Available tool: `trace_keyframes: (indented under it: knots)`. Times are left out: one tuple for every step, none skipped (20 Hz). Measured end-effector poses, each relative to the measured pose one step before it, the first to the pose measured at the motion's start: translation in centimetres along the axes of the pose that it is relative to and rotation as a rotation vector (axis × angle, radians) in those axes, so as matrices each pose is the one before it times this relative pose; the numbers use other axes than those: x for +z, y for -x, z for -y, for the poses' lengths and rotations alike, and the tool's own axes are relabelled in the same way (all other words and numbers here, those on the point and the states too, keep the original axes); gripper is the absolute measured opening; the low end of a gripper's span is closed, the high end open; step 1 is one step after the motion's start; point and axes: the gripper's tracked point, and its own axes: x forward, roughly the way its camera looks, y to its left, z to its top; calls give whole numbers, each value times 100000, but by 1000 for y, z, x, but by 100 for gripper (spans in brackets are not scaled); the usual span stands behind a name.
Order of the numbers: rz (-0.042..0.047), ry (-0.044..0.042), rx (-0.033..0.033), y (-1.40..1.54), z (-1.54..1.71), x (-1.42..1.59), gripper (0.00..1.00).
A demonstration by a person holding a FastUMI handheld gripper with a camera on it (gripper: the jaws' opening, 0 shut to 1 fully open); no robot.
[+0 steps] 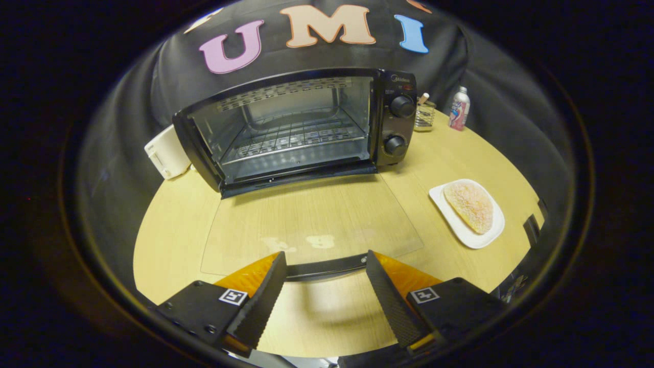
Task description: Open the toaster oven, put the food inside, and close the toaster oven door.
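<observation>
A: Panel one: where do we stand?

B: The toaster oven (301, 125) has its glass door (311, 225) folded flat onto the wooden table (168, 230), and the wire rack (296, 138) inside is bare. The door handle (327, 267) lies between the fingers of our gripper (325, 286), which are spread wide and pinch nothing; whether either one touches the handle we cannot tell. We judge that the opening is done.

A: And the food?

B: A flat crumbed piece (470, 206) rests on a white plate (462, 230), well apart from the fingers, beyond them and off to the right of the door.

A: How do we fetch it well?

B: We would lift clear of the handle, swing right, come in low over the plate's rim and close gently on the piece's nearer edge, since a thin piece may bend or shed crumbs. We then carry it level across the lowered door onto the rack.

A: Any legible writing?

B: A small brand mark sits above the two knobs (398, 125), too small to read. The bottle (459, 109) beside the glass jar (424, 115) bears a printed label, also unreadable.
</observation>
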Motion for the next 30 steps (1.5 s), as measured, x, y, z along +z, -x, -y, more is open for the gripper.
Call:
trace_keyframes:
  knots:
    - [705, -643, -205, 325, 309, 454, 99]
    - [1527, -626, -773, 318, 504, 800, 99]
    - [1275, -370, -332, 265, 361, 694, 99]
    - [1360, -135, -1145, 273, 498, 661, 99]
    - [1478, -94, -1125, 261, 570, 835, 99]
    - [1598, 2, -1175, 223, 544, 1061, 99]
    - [1708, 282, -1325, 163, 635, 951, 99]
    - [1736, 412, -1962, 84, 865, 1142, 99]
    - [1699, 174, -1990, -91, 854, 918, 99]
    - [1021, 21, -2252, -283, 998, 883, 99]
    - [813, -69, -2374, -463, 1064, 722, 99]
    - [60, -78, -2650, -623, 1178, 436, 99]
    - [-262, 61, -3238, -651, 1361, 321, 99]
    - [-481, -14, -2836, -572, 1206, 260, 99]
    - [-630, -301, -2951, -586, 1137, 86, 99]
    - [-793, -283, -2678, -659, 1160, 50, 99]
    - [-1459, -158, -2736, -723, 1086, -217, 99]
    - [-1564, 75, -2485, -612, 1112, -224, 99]
    - [-1732, 659, -2459, -797, 938, -414, 99]
    - [-2449, 1435, -2424, -769, 975, -486, 99]
    - [-2689, 1850, -2058, -621, 841, -687, 99]
    - [-2493, 1904, -970, -771, 588, -589, 99]
    - [-2895, 1622, -53, -905, 345, -590, 99]
    - [-2736, 1287, 403, -690, 256, -593, 99]
    - [-2208, 826, 811, -691, 117, -666, 100]
    - [-1911, 207, 597, -585, 259, -460, 100]
    - [-1502, -197, 627, -814, 336, -399, 100]
    - [-1416, -634, 739, -515, 222, -302, 100]
    - [-757, -1295, 1849, -339, -47, -111, 100]
    - [-389, -1810, 1737, -318, -215, -133, 100]
